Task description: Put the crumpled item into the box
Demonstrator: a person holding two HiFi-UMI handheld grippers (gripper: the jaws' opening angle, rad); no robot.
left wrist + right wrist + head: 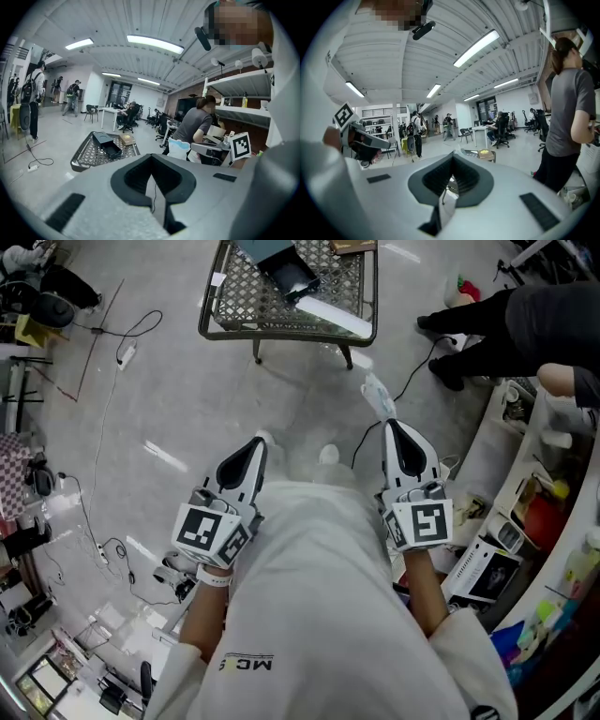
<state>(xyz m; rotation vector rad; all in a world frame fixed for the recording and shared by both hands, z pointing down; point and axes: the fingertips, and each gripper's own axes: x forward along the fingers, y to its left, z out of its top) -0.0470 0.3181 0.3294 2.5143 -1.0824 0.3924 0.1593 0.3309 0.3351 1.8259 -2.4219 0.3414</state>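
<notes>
Mesh table (246,298) ahead, black box (289,276) on it

The left forearm (204,610) and right forearm (427,592) are held low beside the hips. The left tongs (254,450), at 9 o'clock in the head view, point toward 1 o'clock. The right tongs (395,431), at 3 o'clock, point toward 12. Each pair's jaws are pressed together with nothing between them.

Mesh table (246,298) and black box (286,273) cut off by top edge; box contents unclear
</notes>
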